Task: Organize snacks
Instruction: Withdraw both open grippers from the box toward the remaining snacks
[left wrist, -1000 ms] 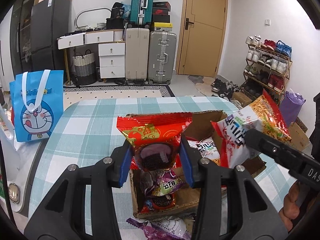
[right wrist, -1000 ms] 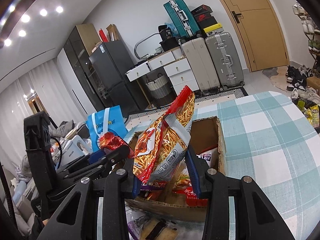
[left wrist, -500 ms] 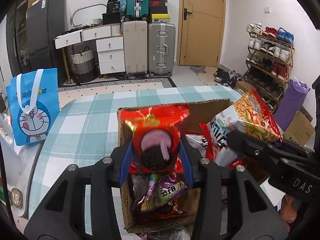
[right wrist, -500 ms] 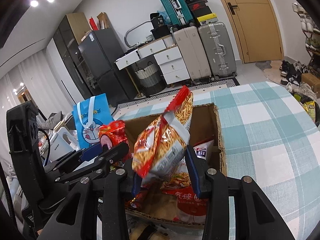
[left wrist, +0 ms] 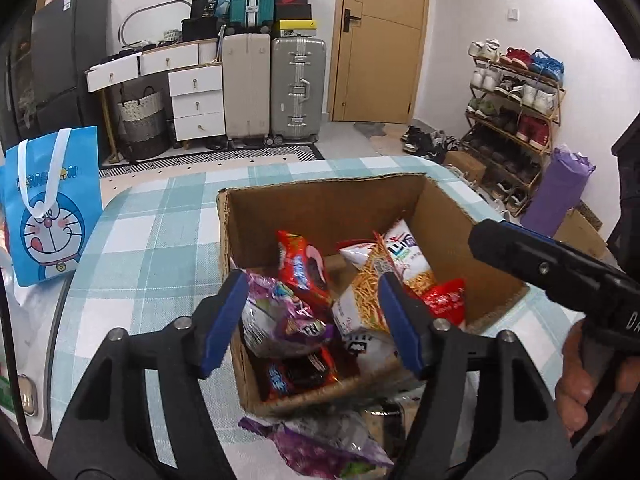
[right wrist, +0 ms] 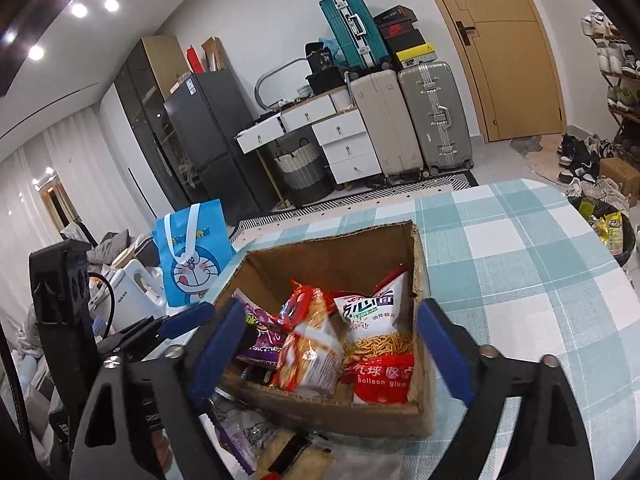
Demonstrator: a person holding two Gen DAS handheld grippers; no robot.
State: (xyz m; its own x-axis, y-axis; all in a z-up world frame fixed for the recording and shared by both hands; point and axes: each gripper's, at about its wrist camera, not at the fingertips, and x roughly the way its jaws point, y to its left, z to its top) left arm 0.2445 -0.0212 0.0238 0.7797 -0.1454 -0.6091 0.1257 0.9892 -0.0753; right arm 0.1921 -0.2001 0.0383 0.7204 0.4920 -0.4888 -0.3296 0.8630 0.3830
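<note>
An open cardboard box (left wrist: pixel 320 212) stands on the checked table and holds several snack packets. My left gripper (left wrist: pixel 312 320) hangs over its near edge, jaws opening, pressing on nothing. Just beyond its fingers the red cookie packet (left wrist: pixel 304 268) lies loose on a purple packet (left wrist: pixel 276 312). My right gripper (right wrist: pixel 332 336) is over the same box (right wrist: pixel 332 256), jaws opening wide. The orange stick-snack bag (right wrist: pixel 312 356) sits blurred between them, free of the pads. A white stick-snack bag (right wrist: pixel 372 308) and a red balloon-glue packet (right wrist: pixel 382 380) lie beside it.
A blue cartoon gift bag (left wrist: pixel 48 208) stands at the table's left edge. More packets, one purple (left wrist: pixel 320 444), lie on the table in front of the box. A white kettle (right wrist: pixel 132 288) sits left of the table. The checked cloth (right wrist: pixel 520 264) stretches to the right.
Both grippers have gone from shut to open. The red cookie packet has dropped from the left one and the orange stick-snack bag from the right one, both into the box.
</note>
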